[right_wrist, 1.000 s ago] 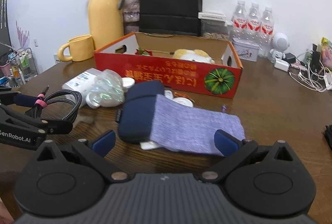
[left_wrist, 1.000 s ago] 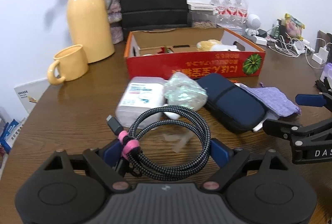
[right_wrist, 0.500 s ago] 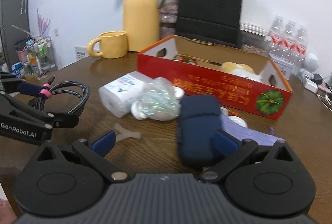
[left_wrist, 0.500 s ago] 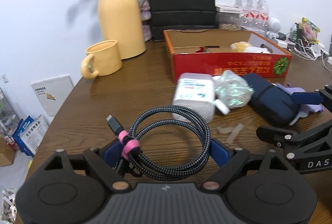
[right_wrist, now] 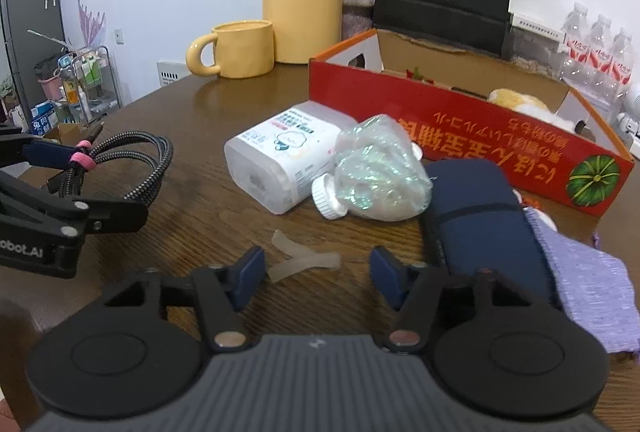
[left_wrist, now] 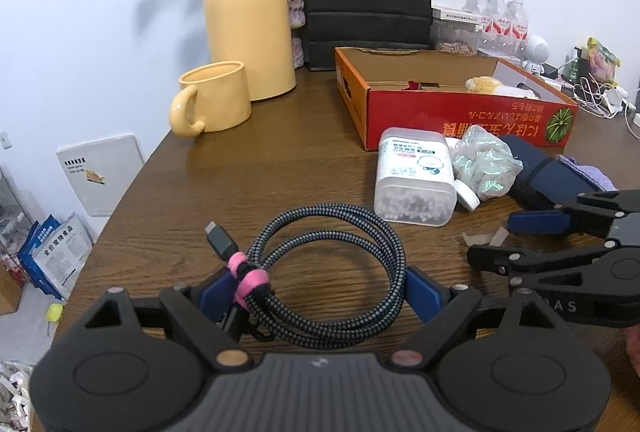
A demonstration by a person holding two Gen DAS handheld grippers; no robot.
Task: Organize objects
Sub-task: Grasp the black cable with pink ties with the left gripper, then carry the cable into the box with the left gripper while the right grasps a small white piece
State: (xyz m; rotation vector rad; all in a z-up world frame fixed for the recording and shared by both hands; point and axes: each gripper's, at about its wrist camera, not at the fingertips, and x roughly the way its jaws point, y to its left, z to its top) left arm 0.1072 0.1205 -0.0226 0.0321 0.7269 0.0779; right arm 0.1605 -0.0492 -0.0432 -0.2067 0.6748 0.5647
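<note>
surface (left_wrist: 304, 160): brown wood, white wall | left tool (left_wrist: 316, 288) holding cable coil (left_wrist: 332, 272) | right tool (right_wrist: 316, 270) closing around translucent strip (right_wrist: 304, 260) | red box (right_wrist: 500, 140) behind

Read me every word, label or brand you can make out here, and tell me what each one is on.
"obot.AI", start cut off: left gripper body.
"AS", start hidden: right gripper body.
Orange East Asian lettering, upside down: red box; not readable.
Swab box label: too small.
Water bottles labels: too small.
</note>
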